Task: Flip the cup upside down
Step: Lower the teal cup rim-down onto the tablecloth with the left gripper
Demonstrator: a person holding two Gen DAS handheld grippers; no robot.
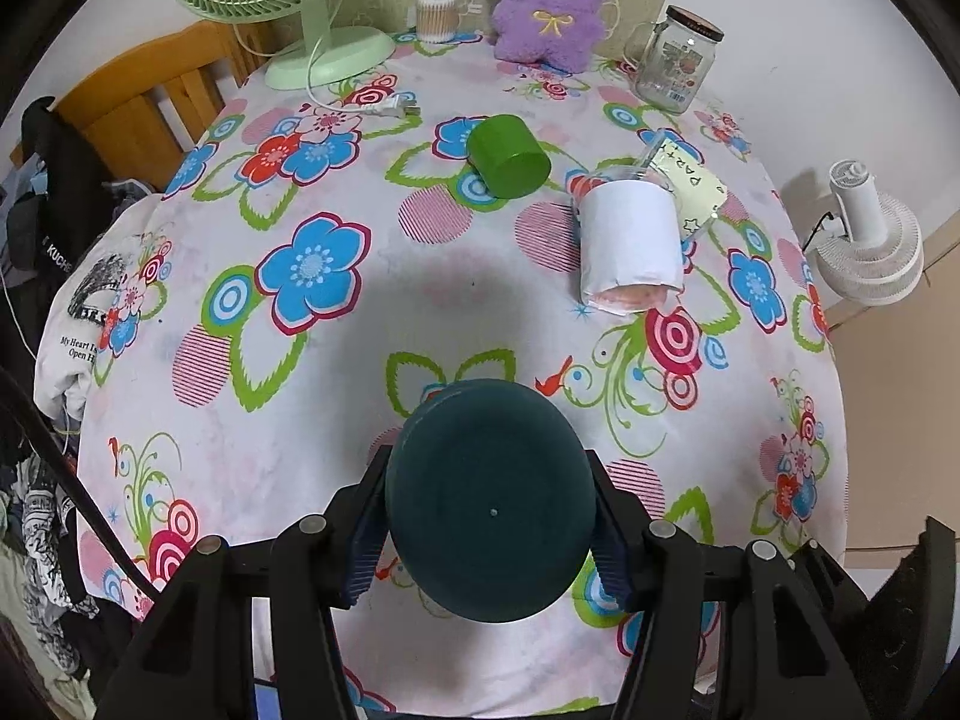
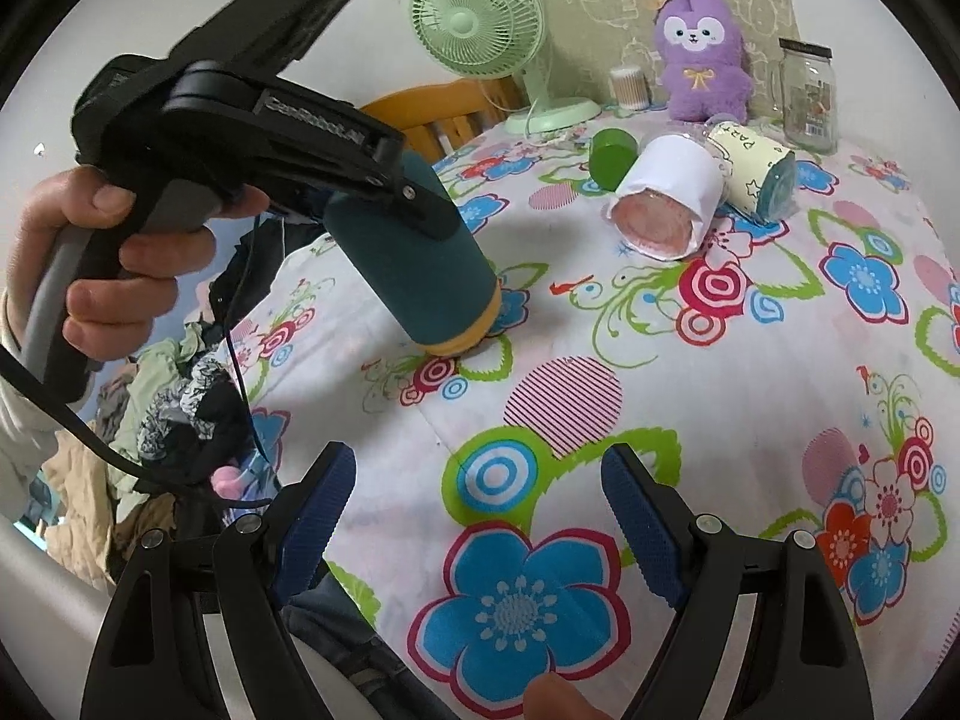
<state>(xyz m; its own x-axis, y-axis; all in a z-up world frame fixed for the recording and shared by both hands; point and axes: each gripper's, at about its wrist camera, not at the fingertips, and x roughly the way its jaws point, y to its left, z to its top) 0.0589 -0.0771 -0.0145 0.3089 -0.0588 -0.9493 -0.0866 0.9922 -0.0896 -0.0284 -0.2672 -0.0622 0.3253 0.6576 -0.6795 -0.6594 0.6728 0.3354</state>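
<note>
Left tongs (image 2: 414, 204) clamp the dark teal cylindrical cup (image 2: 414, 264), rim tipping onto the floral-clothed counter (image 2: 750, 396); right tongs (image 2: 477, 516) gape wide, holding nothing.

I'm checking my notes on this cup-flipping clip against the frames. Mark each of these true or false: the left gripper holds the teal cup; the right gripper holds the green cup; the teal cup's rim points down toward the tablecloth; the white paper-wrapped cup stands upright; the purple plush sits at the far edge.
1. The left gripper holds the teal cup. True.
2. The right gripper holds the green cup. False: its jaws are open and empty; that cup lies on the tablecloth.
3. The teal cup's rim points down toward the tablecloth. True, tilted.
4. The white paper-wrapped cup stands upright. False: it lies on its side.
5. The purple plush sits at the far edge. True.
</note>
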